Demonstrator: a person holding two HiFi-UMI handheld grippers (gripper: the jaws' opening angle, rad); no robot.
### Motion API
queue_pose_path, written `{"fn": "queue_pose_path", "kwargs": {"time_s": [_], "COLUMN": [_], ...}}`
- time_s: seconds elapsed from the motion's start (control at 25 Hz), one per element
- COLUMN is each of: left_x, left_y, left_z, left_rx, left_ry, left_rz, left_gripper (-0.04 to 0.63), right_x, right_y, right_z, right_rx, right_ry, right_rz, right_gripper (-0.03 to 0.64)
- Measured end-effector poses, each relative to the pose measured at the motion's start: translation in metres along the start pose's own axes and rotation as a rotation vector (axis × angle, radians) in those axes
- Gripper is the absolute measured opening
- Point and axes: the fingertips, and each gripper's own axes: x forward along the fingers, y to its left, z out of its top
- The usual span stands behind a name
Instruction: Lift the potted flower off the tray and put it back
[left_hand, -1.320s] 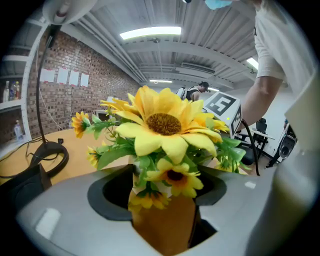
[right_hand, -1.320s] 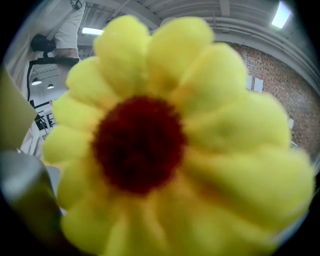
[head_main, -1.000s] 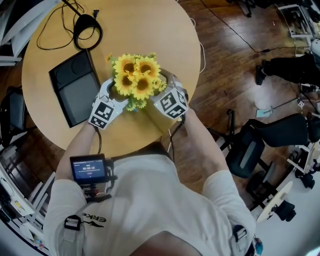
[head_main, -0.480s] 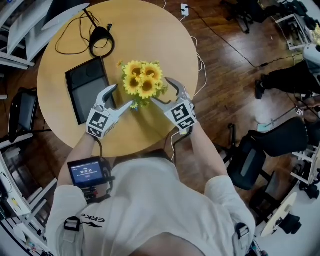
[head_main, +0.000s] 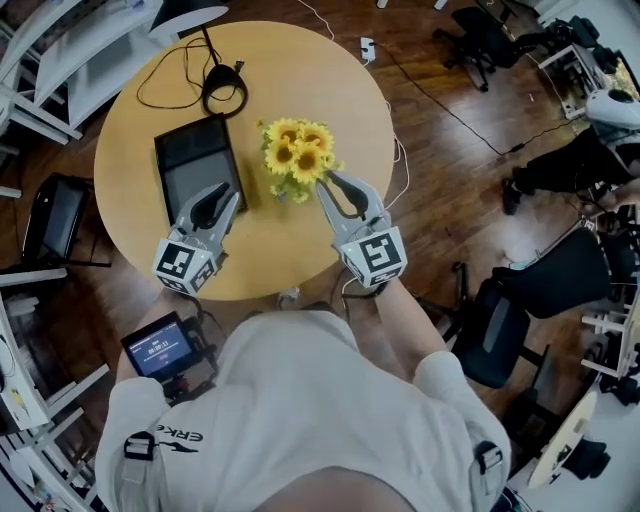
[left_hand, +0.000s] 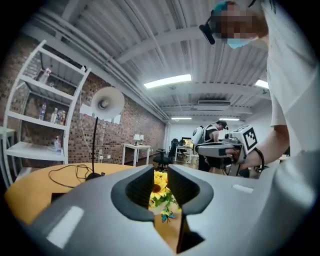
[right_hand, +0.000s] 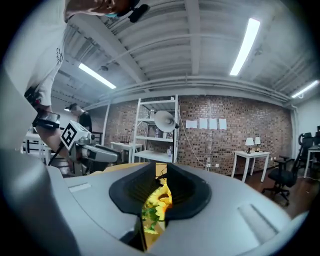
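Potted flower (head_main: 297, 158) stood on the table (head_main: 330, 90) just right of the dark tray (head_main: 200, 165), pot hidden under blooms. Left gripper (head_main: 230, 200) and right gripper (head_main: 325, 183) flanked it, clear of it, jaws closing on nothing. Seemingly released — any next lift would need jaws reopened, low at the pot.

Readable print
"ERKE" is printed low on the white shirt (head_main: 300, 410); digits are shown on the small screen (head_main: 160, 350) but cannot be read.
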Motion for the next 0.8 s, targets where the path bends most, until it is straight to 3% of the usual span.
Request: {"fn": "queue_pose_path", "kwargs": {"time_s": [0.08,0.28,0.8], "left_x": [-0.026,-0.092,-0.258], "left_y": [-0.001,-0.013,-0.069], "left_z": [0.010,0.017,-0.021], "left_rx": [0.001,0.012,-0.049], "left_ry": [-0.029,-0.054,-0.028], "left_rz": [0.023,0.067,0.107], "left_gripper": [0.056,0.004,0.002], "right_x": [-0.010,-0.040,-0.136], "right_y": [0.016,0.060,0.218], "right_z": [0.012,0.033,0.039], "right_rx": [-0.003,0.007,0.064], "right_ry": [-0.022,-0.054,-0.063], "right_rz": [-0.022,-0.053,-0.066], "right_gripper": [0.040,0.015,0.014]}}
